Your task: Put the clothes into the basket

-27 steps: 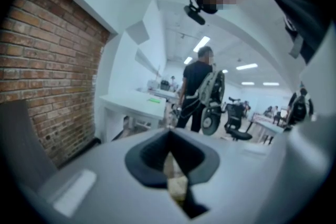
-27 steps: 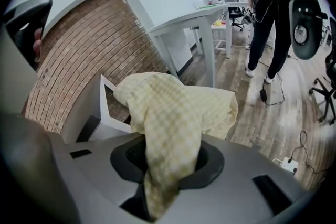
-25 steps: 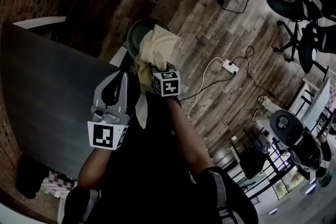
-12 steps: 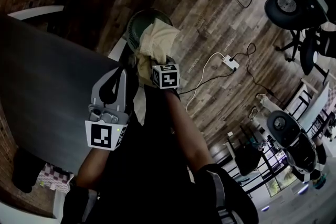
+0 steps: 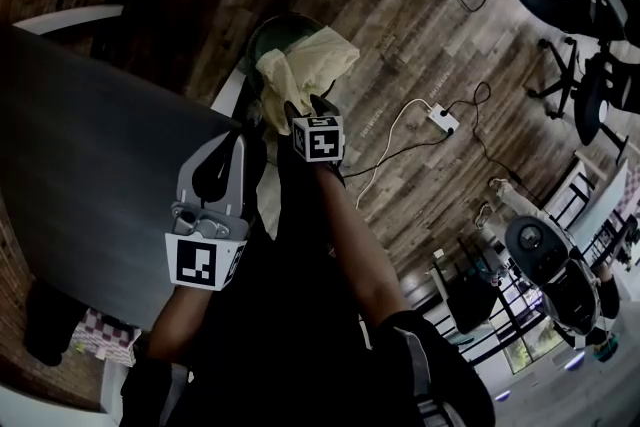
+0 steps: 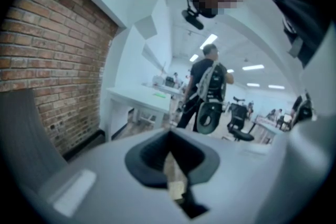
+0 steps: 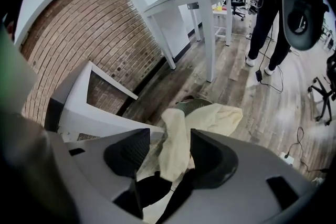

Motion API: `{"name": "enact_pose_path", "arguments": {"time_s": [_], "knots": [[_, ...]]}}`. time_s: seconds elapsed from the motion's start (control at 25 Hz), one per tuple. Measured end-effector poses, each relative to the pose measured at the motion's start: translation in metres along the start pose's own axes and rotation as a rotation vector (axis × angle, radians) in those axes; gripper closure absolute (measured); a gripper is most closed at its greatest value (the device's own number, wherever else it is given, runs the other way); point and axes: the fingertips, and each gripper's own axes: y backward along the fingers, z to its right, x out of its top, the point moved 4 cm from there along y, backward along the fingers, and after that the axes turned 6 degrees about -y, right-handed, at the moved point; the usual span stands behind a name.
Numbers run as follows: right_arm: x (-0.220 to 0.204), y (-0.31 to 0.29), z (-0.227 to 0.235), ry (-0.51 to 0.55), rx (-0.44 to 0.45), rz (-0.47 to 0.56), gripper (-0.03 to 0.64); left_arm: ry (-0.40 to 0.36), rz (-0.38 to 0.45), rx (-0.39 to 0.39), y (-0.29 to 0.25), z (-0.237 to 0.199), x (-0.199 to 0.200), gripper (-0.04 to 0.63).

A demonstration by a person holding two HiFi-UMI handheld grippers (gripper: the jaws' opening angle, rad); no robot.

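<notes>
steeply tilted down, right tool [image 7: 165,150] just opening round pale cloth [image 7: 210,115].

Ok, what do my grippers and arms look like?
The left gripper and right gripper are grey shells with black pads. Each bears a white cube with black square markers. The sleeves are dark. The right gripper's jaws have just been opening, with cloth between them.

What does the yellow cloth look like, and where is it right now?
The cloth is pale yellow, soft and crumpled, and looks like thin fabric. Its far end is heaped over the dark green basket standing on the wooden floor. A narrow fold runs back between the jaws of the right gripper, which have just been opening and now stand apart around it without pinching it.
</notes>
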Motion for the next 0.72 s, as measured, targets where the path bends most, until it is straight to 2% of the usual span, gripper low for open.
{"name": "enact_pose_path", "arguments": {"time_s": [0.48, 0.72], "knots": [[0.001, -0.005, -0.007, 0.022, -0.022, 0.005, 0.411, 0.009, 0.004, 0.007, 0.002, -0.013, -0.009, 0.592], [0.015, 0.014, -0.016, 0.036, -0.045, 0.049, 0.525, 0.013, 0.027, 0.011, 0.009, -0.017, -0.007, 0.592]]}}
